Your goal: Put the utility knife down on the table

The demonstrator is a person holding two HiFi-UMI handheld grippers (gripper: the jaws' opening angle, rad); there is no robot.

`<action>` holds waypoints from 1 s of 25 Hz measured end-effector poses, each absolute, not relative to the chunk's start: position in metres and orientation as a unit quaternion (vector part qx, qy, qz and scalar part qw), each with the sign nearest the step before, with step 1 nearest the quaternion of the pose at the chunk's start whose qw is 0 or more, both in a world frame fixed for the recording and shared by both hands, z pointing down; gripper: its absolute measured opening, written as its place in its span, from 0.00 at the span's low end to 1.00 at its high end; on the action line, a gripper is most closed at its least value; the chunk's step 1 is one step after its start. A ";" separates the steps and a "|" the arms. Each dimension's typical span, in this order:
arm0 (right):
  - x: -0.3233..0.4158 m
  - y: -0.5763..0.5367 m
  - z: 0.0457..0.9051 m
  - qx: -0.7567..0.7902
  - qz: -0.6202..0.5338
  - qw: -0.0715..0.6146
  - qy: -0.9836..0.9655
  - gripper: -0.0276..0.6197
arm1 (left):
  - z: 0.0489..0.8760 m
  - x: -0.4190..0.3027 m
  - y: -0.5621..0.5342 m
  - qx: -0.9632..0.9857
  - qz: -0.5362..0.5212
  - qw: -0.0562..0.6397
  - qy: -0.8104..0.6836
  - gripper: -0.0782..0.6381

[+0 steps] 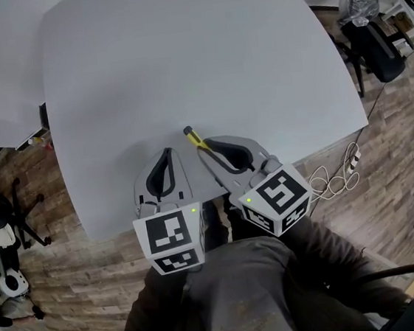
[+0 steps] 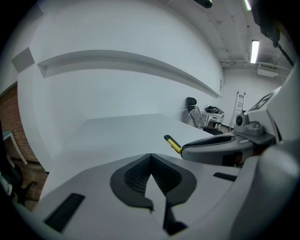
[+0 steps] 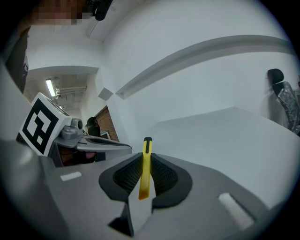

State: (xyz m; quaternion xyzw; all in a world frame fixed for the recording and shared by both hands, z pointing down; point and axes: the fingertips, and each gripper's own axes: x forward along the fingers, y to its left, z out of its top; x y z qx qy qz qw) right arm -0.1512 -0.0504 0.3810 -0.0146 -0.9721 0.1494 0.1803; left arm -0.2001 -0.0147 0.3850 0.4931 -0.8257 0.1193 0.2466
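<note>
A slim yellow utility knife [image 1: 192, 137] with a black tip is clamped in my right gripper [image 1: 209, 147], which is shut on it above the near part of the white table [image 1: 180, 60]. In the right gripper view the knife [image 3: 146, 168] stands between the black pads, its black end pointing away. My left gripper [image 1: 165, 160] sits just left of it, shut, with nothing between its pads [image 2: 140, 174]. From the left gripper view the knife's tip [image 2: 171, 143] pokes out beside the right gripper's jaws.
The large white table fills the view ahead; its near edge [image 1: 118, 230] lies just under both grippers. Office chairs [image 1: 374, 38] stand at the far right, a white cable [image 1: 334, 176] lies on the wooden floor, and another chair [image 1: 5, 221] is at the left.
</note>
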 end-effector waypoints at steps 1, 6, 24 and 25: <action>-0.152 -0.052 0.383 -0.015 0.150 0.183 -0.972 0.12 | 0.387 -0.201 -0.016 0.492 0.119 0.248 -0.826 0.11; -0.157 -0.052 0.393 -0.017 0.156 0.192 -0.969 0.12 | 0.398 -0.206 -0.017 0.490 0.121 0.260 -0.824 0.11; -0.172 -0.060 0.418 -0.021 0.170 0.213 -0.962 0.12 | 0.422 -0.214 -0.027 0.489 0.121 0.285 -0.816 0.11; -0.172 -0.061 0.419 -0.021 0.171 0.214 -0.962 0.12 | 0.423 -0.214 -0.027 0.489 0.122 0.286 -0.815 0.11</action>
